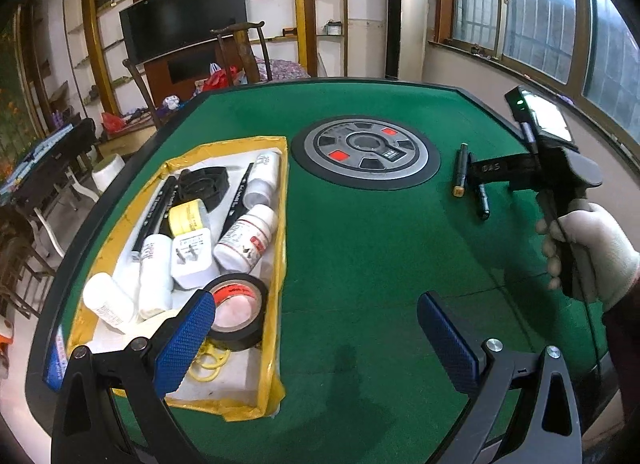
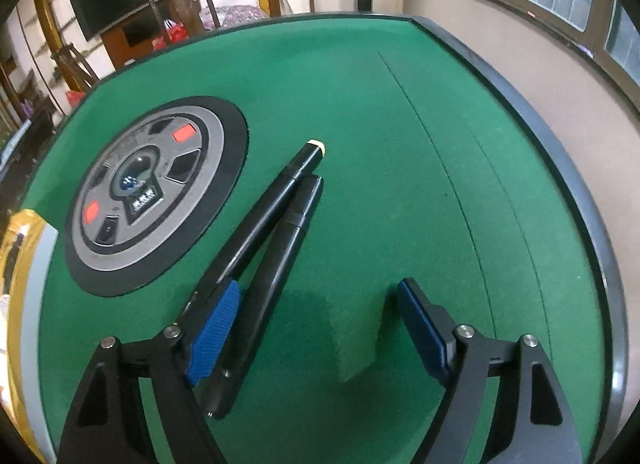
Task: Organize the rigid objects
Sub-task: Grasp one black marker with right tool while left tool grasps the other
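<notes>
Left wrist view: the left gripper (image 1: pixel 316 328) hangs wide open and empty beside the yellow-edged tray (image 1: pixel 280 200), while two black pens (image 1: pixel 472 180) lie at 3 o'clock on the green table (image 1: pixel 360 244).

Right wrist view: the right gripper (image 2: pixel 318 328), open and empty, straddles the plain pen (image 2: pixel 276 272); the yellow-tipped pen (image 2: pixel 280 192) lies outside it. Both point toward 1 o'clock. Best shifted left to centre before closing across the barrel.

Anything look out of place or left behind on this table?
Yes: two black markers lie loose on the green felt beside the round centre panel, while the other items sit in the yellow-edged box.
</notes>
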